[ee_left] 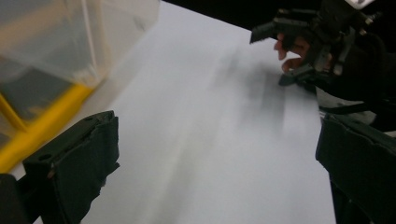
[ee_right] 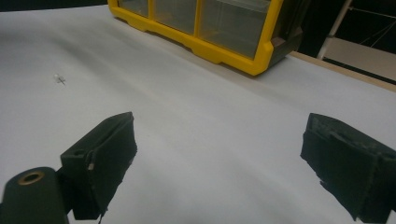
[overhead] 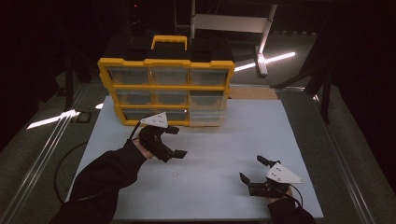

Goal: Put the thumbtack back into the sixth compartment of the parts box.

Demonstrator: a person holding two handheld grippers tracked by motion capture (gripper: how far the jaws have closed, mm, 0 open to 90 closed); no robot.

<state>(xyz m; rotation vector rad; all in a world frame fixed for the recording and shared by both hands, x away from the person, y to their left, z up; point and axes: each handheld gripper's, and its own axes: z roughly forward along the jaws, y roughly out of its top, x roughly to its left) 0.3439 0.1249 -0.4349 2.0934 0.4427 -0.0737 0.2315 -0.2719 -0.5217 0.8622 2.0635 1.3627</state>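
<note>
Nearest the person, the right gripper [overhead: 254, 171] rests wide open and empty on the white table [overhead: 224, 140]. A tiny part, perhaps a screw [overhead: 176, 175], lies unpicked between the hands. Farther off, the left gripper [overhead: 176, 142], also wide open, hovers near the yellow organizer [overhead: 166, 86], whose bottom-right drawer [overhead: 208, 116] juts out, so stowing seems not yet begun.

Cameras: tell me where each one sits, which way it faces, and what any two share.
High view: above the person's side, looking forward and down on the white table and yellow organizer; both sleeves, left claw and right claw open.
Left gripper view: rides the left claw, facing across the table toward the right claw.
Right gripper view: rides the right claw, facing the organizer.
Shared: high and right gripper views both show a small screw.
</note>
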